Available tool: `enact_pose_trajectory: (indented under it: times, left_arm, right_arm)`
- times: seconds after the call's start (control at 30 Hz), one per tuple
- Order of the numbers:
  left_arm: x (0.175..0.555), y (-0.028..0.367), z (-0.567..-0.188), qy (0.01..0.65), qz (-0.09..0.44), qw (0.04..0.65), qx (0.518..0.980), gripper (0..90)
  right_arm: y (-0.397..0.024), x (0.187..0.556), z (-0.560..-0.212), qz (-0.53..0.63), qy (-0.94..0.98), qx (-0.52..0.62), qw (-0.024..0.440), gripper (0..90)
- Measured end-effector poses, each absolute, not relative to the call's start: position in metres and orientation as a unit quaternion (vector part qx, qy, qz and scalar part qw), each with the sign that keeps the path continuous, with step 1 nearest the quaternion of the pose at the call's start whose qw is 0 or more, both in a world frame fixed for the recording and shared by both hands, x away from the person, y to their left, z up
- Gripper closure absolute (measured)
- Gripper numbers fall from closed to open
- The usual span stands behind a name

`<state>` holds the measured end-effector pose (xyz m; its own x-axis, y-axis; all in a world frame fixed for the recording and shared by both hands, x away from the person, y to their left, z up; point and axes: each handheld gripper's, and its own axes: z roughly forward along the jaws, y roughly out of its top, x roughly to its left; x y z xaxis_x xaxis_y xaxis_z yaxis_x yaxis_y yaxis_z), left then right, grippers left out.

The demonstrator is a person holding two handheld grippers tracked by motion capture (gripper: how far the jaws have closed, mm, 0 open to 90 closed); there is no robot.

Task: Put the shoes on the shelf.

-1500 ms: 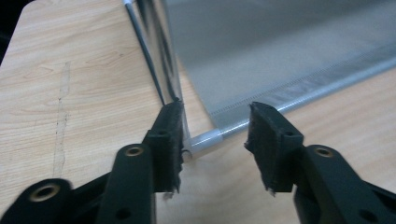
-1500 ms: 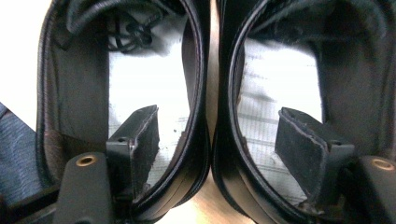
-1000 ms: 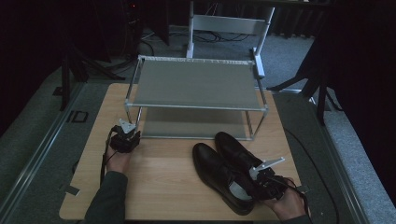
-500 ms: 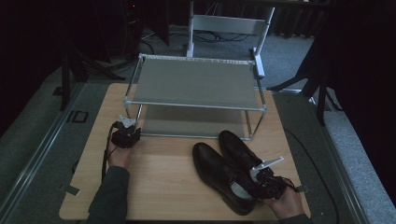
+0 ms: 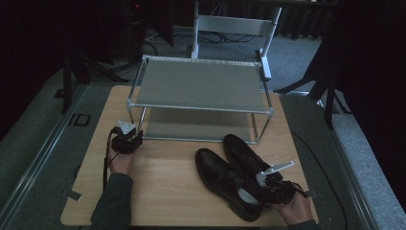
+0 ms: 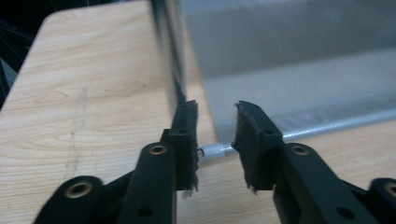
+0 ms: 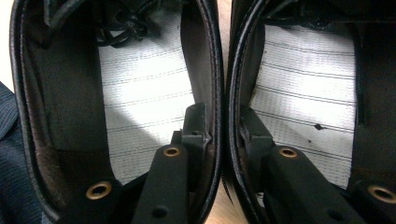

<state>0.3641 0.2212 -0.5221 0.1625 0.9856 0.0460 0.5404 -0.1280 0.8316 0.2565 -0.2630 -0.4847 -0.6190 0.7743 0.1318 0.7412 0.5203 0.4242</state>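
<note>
Worktop (image 5: 167, 191): We see a wooden surface carrying the rack and the shoes.
Shoe rack (image 5: 198, 86): We find both tiers of the two-tier metal rack bare; it stands at the far half of the worktop.
Pair of black dress shoes (image 5: 234, 177): We see both side by side on the worktop, just in front of the rack's right end, heels toward the person.
Right gripper (image 7: 223, 123): We see one finger inside each shoe; the fingers have just been closing and now pinch the two touching inner walls together.
Left gripper (image 6: 217, 126): We see it at the rack's near left corner. Its fingers have just been opening and stand apart on either side of the lower rail's end (image 6: 215, 150), not pressing on it.
Progress: We judge the pair gripped but not yet lifted.
Remaining: We judge lifting the pair and placing it on a tier is left.
</note>
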Motion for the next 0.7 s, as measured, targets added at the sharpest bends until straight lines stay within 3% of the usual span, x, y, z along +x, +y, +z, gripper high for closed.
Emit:
enact_pose_trajectory:
  times: [0.2, 0.3, 0.37, 0.53, 0.7]
  left_arm:
    - [0.372, 0.228, -0.519, 0.566, 0.341, 0.348, 0.666, 52.7]
    - [0.384, 0.231, -0.520, 0.563, 0.340, 0.343, 0.670, 50.6]
    - [0.391, 0.233, -0.522, 0.567, 0.337, 0.339, 0.671, 54.8]
    - [0.390, 0.229, -0.523, 0.566, 0.339, 0.330, 0.675, 79.8]
    - [0.380, 0.224, -0.524, 0.566, 0.338, 0.336, 0.672, 80.6]
  right_arm:
    - [-0.260, 0.256, -0.484, 0.218, 0.875, 0.430, 0.045, 77.3]
    - [-0.259, 0.256, -0.484, 0.217, 0.876, 0.429, 0.047, 78.0]
    - [-0.260, 0.255, -0.484, 0.219, 0.875, 0.429, 0.048, 78.5]
    - [-0.262, 0.255, -0.484, 0.225, 0.875, 0.427, 0.049, 79.0]
    - [-0.263, 0.254, -0.485, 0.232, 0.874, 0.424, 0.051, 79.2]
